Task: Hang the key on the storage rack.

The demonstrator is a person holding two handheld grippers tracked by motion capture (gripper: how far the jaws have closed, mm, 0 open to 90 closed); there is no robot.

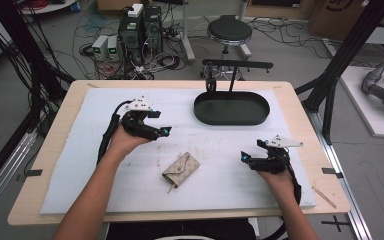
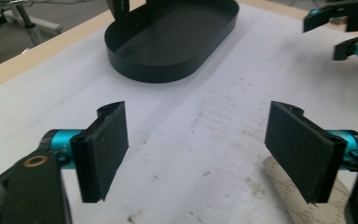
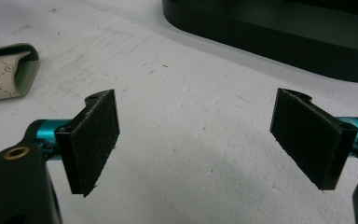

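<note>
High view showed your left gripper [image 1: 164,131] and right gripper [image 1: 243,156] on either side of the beige key pouch [image 1: 180,169], which lay flat on the white foam mat [image 1: 80,190] near the table's front edge, touched by neither. Both grippers stood wide open and empty. A black oval tray [image 1: 232,108] sat toward the far edge.

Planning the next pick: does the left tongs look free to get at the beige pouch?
Probably yes. The left tongs stand open and empty, and bare white mat lies between them and the beige pouch; nothing blocks the way.
</note>
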